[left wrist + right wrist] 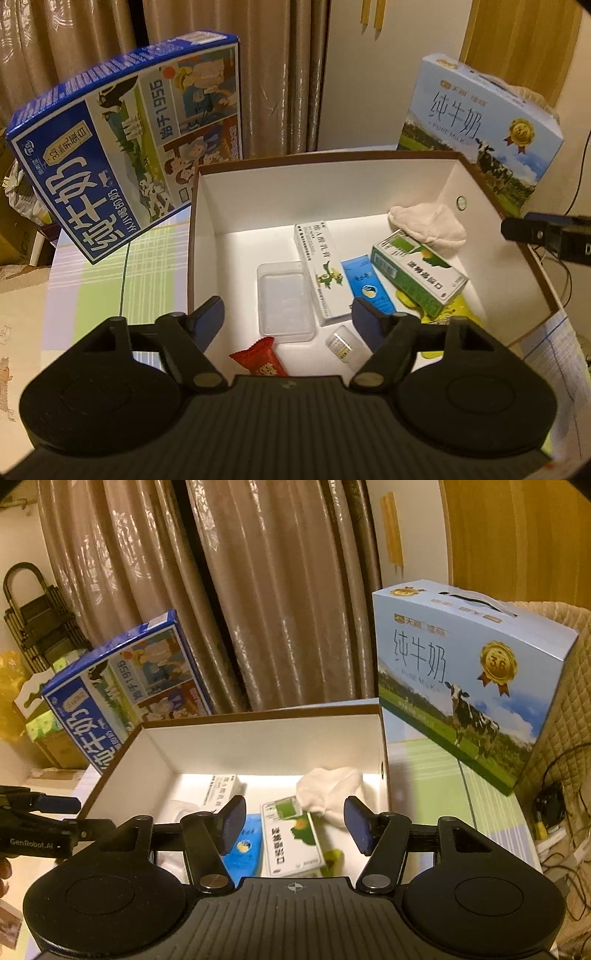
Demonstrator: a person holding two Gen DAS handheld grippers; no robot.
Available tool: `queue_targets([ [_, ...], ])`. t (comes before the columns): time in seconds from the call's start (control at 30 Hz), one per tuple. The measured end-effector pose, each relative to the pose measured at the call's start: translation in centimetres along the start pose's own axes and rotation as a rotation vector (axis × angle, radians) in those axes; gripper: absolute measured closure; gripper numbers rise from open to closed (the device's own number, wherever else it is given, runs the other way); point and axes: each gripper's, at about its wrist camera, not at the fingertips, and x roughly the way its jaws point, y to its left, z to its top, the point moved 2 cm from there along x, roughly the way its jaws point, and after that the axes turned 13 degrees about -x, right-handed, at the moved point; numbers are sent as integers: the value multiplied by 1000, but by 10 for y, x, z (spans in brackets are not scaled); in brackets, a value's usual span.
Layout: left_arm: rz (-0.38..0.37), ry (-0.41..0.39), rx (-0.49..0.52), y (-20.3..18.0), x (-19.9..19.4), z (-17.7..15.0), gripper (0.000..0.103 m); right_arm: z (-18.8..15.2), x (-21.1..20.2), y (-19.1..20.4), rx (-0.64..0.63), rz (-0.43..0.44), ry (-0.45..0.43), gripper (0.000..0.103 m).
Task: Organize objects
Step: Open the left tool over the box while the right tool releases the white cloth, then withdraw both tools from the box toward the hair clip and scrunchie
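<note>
Both grippers are being held over the open white storage box (pixel 207 206), nothing gripped. The left gripper (pixel 288 317) is being kept wide, jaws apart above the clear plastic tray (pixel 282 299) & red candy wrapper (pixel 258 360), near the left wall. The right gripper (pixel 295 825) is being held approx. half-open above the green medicine carton (pixel 291 842); the white cloth (pixel 332 786) is lying by the right wall. Bare floor is being left at the box's rear.
</note>
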Motion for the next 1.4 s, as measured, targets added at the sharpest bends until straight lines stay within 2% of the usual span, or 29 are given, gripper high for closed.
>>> queue_targets([
  [0.27, -18, -20, -6, -11, -21, -5, 26, -7, -21, 9, 15, 6, 19, 46],
  [1.03, -39, -96, -36, -29, -93, -32, 19, -21, -88, 29, 50, 41, -15, 46],
  [1.4, -39, -102, -61, -31, -120, -61, 19, -37, -119, 35, 80, 59, -25, 46],
])
